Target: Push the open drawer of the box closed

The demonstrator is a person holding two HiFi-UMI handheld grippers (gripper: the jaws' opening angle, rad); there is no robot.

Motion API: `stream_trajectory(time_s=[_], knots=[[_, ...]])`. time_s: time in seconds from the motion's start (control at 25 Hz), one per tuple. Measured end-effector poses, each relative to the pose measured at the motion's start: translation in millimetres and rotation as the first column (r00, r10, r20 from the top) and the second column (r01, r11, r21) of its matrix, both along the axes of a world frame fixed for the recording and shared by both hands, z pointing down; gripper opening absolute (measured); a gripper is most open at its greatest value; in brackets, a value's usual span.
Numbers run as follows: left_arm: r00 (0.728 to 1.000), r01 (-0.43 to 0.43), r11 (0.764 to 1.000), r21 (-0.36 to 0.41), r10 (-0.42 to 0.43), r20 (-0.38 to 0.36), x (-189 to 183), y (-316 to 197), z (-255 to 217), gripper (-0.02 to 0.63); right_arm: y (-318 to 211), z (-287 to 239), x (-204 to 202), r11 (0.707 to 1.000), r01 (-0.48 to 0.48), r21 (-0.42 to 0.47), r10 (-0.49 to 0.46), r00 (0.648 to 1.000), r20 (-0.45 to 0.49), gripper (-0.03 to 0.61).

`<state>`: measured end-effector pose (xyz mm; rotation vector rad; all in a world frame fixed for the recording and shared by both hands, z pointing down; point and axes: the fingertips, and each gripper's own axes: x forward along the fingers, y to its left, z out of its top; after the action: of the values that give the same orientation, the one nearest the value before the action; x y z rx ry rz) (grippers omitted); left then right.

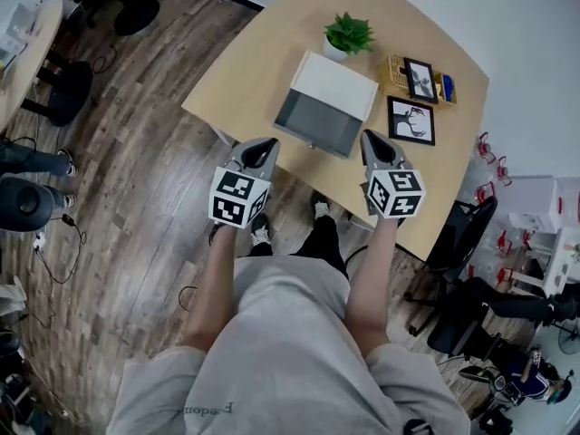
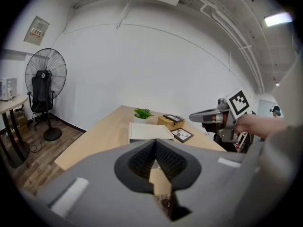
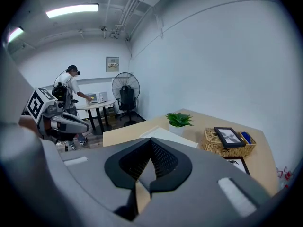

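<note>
A white-topped box (image 1: 333,84) sits mid-table with its grey drawer (image 1: 317,125) pulled out toward me. My left gripper (image 1: 264,147) hovers at the table's near edge, just left of the drawer front, jaws shut and empty. The right gripper (image 1: 375,141) is level with it, just right of the drawer, also shut on nothing. Neither touches the drawer. In the left gripper view the box (image 2: 147,131) lies beyond the shut left gripper (image 2: 155,144), with the right gripper (image 2: 196,117) off to the right. The right gripper view shows the box (image 3: 166,135) past the shut right gripper (image 3: 151,144).
Behind the box stand a potted plant (image 1: 349,34) and a wicker basket (image 1: 396,72) carrying a picture frame (image 1: 420,80); another frame (image 1: 410,120) lies flat beside the drawer. Office chairs (image 1: 458,243) crowd the table's right. A person (image 3: 71,86) works at a round table (image 3: 94,106) near a fan (image 3: 125,86).
</note>
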<state>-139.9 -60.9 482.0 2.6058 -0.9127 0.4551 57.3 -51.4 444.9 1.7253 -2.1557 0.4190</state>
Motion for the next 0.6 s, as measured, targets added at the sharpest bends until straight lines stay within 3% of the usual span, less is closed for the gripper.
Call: stream_trajectory(time_s=[0.28,0.48,0.6], knots=[[0.996,0.090,0.996,-0.002,-0.090,0.026,21,-12,5,0.052,-44,16,19,0.982,0.180,-0.049,-0.183,0.982,-0.052,0.002],[0.991,0.120,0.993,0.010,-0.121,0.052,41,-13,8,0.052,-72,35,33,0.958,0.275,-0.076,-0.275,0.961,0.018,0.002],[0.984,0.157,0.987,0.010,-0.158,0.077,46,-15,11,0.052,-88,45,37,0.933,0.347,-0.092,-0.347,0.938,0.014,0.002]])
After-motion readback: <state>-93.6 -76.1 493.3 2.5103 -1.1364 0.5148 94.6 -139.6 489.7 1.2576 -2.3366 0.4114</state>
